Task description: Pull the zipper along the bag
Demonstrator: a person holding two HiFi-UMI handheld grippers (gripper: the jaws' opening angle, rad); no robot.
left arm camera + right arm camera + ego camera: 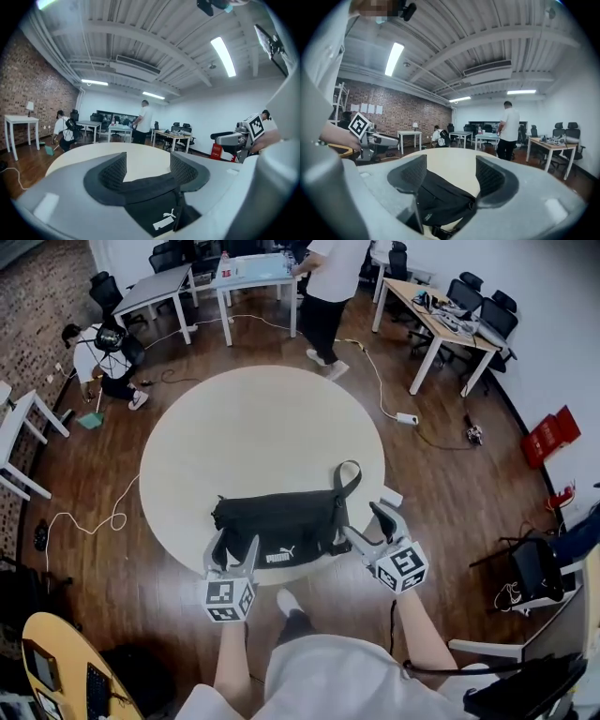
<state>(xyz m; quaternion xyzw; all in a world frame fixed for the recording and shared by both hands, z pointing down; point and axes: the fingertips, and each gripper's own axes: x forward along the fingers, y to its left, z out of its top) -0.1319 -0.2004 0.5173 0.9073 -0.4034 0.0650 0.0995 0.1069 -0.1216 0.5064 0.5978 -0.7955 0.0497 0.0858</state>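
A black bag (281,526) with a white logo lies on the round beige table (253,427), close to its near edge. Its strap (349,479) loops up at the right end. My left gripper (234,551) stands open at the bag's near left corner. In the left gripper view the bag (154,208) lies low between and below the spread pads of the left gripper (147,169), which do not press on it. My right gripper (367,527) is open at the bag's right end. From the right gripper (450,172) the bag (440,199) shows just beyond the pads, untouched.
A person (328,287) stands beyond the table by white desks (253,273). Another person (98,357) crouches at the far left. Cables and a power strip (406,417) lie on the wood floor. Office chairs (487,310) stand at the back right and a yellow table (56,662) at the near left.
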